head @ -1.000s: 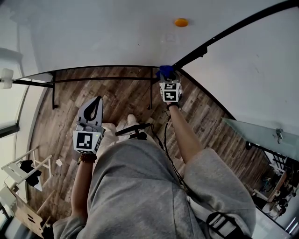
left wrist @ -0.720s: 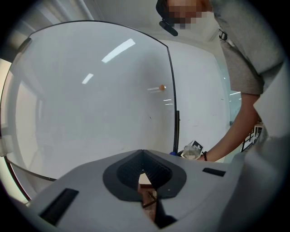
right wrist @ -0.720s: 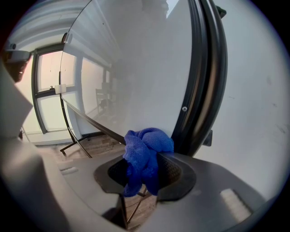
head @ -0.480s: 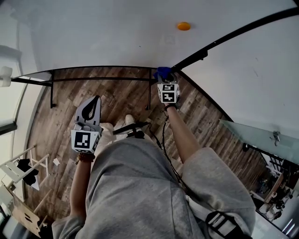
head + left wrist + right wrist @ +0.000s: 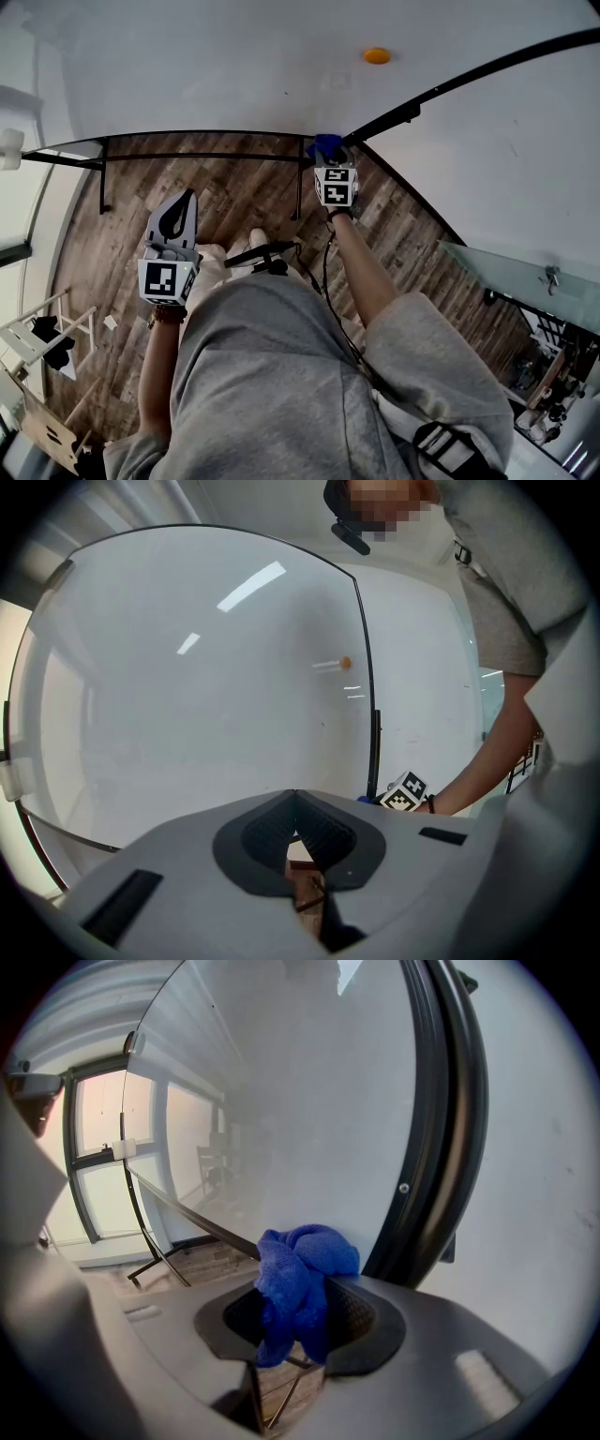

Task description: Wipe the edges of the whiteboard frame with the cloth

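A white whiteboard (image 5: 234, 66) with a thin black frame (image 5: 450, 82) stands before me. My right gripper (image 5: 330, 152) is shut on a bunched blue cloth (image 5: 327, 144) at the board's lower right corner. In the right gripper view the blue cloth (image 5: 298, 1283) sits against the board just left of the black frame edge (image 5: 441, 1138). My left gripper (image 5: 175, 217) hangs lower at the left, away from the board, jaws closed with nothing between them. The left gripper view shows the board (image 5: 187, 686), its right frame edge (image 5: 367, 696) and the right gripper's marker cube (image 5: 405, 794).
An orange magnet (image 5: 377, 55) sticks to the board. The board's black stand bars (image 5: 187, 159) cross above a wood-plank floor (image 5: 234, 202). A white wall (image 5: 506, 159) lies to the right, a glass shelf (image 5: 525, 272) further right, and a white rack (image 5: 47, 337) at the lower left.
The right gripper with the cloth has stayed at the frame's lower corner. The left gripper has drifted slightly left and down.
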